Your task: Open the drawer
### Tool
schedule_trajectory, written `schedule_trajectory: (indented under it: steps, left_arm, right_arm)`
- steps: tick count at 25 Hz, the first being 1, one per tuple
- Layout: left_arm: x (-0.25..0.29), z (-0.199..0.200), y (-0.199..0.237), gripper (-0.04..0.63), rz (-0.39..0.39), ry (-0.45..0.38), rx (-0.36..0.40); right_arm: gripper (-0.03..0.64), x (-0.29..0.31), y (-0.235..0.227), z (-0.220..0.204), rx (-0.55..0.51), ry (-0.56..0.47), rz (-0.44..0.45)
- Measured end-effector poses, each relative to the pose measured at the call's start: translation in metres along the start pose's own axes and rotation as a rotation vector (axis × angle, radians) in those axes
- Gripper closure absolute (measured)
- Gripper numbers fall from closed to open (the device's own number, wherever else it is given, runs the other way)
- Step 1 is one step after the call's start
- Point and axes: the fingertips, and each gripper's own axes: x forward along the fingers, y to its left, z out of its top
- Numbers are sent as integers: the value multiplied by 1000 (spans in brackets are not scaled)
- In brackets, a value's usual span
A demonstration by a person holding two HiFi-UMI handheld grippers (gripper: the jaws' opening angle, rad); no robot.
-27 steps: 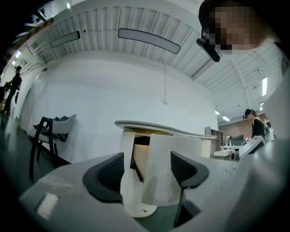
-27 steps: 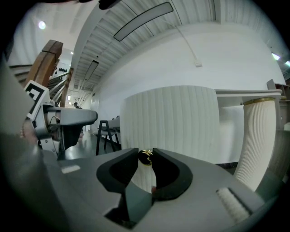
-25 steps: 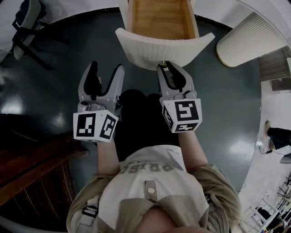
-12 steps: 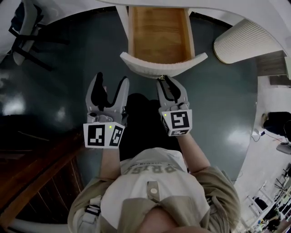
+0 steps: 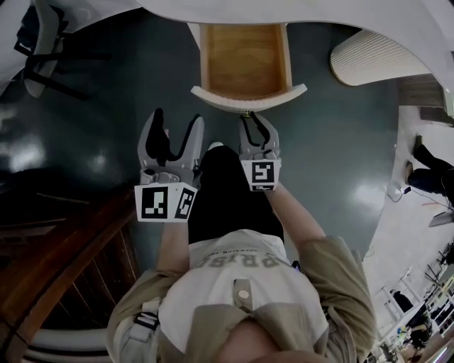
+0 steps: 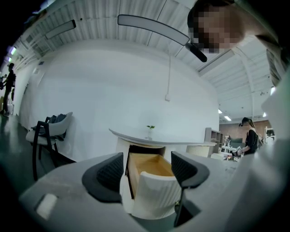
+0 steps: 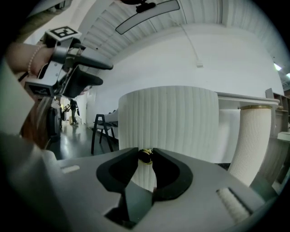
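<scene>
**Tiny knob, drawer nearly out: easy to botch from here**

Got the right hand-held gripper [image 5: 250,117] pinched shut on the small dark, brass-tinted knob [image 7: 145,156] at the front of the white ribbed-front drawer with the bare wooden inside [image 5: 245,60]. Already hanging well out from under the white curved tabletop [image 5: 305,13], by the look of it. Only a fingertip pinch, so could easily slip off with any sideways tug or twist. Could also yank the whole thing off its runners if pulled much further; can't see any stop. Got the left hand-held gripper [image 5: 172,124] spread open, holding nothing, hovering just left of the drawer front. Nothing blocking the pull except own dark-trousered legs [image 5: 223,191] right behind. Also spotted a fluted white pedestal [image 5: 376,57] off to the right and a dark chair [image 5: 39,49] far left, both well clear.
</scene>
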Motion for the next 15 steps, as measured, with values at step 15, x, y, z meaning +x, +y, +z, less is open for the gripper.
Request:
schedule_trajectory:
  steps: [15]
  left_arm:
    - [-16, 144, -20, 267, 33, 63, 9]
  right_arm:
    - [402, -46, -3, 82, 61, 206, -17]
